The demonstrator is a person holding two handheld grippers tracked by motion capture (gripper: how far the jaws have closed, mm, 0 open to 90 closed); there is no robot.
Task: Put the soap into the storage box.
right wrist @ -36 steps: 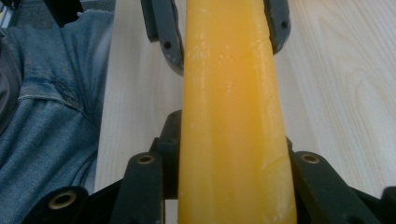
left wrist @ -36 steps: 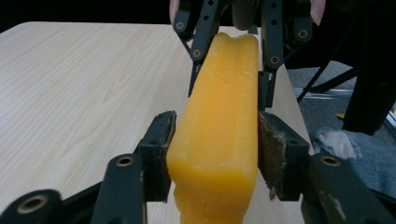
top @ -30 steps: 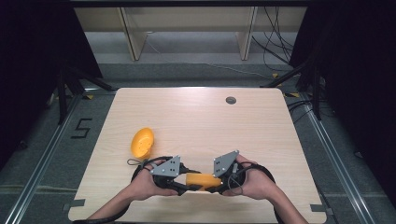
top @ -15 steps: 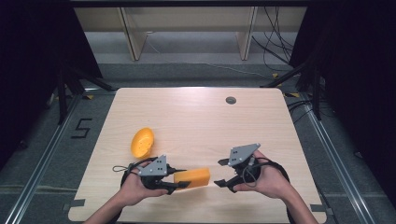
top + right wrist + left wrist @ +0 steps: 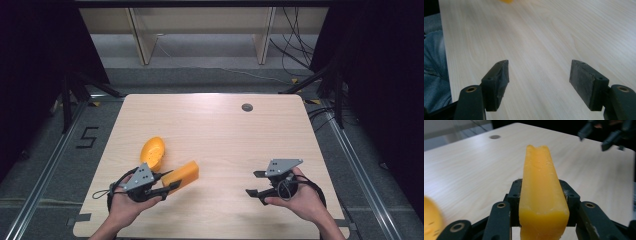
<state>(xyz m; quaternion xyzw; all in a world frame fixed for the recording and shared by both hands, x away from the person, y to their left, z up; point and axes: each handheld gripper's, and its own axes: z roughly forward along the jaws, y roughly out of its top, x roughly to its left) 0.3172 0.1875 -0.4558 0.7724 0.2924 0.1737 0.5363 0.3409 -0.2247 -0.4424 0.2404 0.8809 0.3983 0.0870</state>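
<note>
An orange block, long and soft-edged like a sponge, is held over the table's front left. My left gripper is shut on its near end, both jaws pressing its sides. A round orange piece lies on the table just behind it, and its blurred edge shows at the lower left of the left gripper view. My right gripper hovers at the front right, wide open, with bare wood between its fingers. It also appears far off, blurred.
The light wooden table has a dark round grommet near its far edge. A blue trouser leg lies past the table's front edge. Cables and dark stands surround the table on the floor.
The two grippers met at the block near the front middle, then parted. The left carried the block leftward; the right let go, opened and moved right.
</note>
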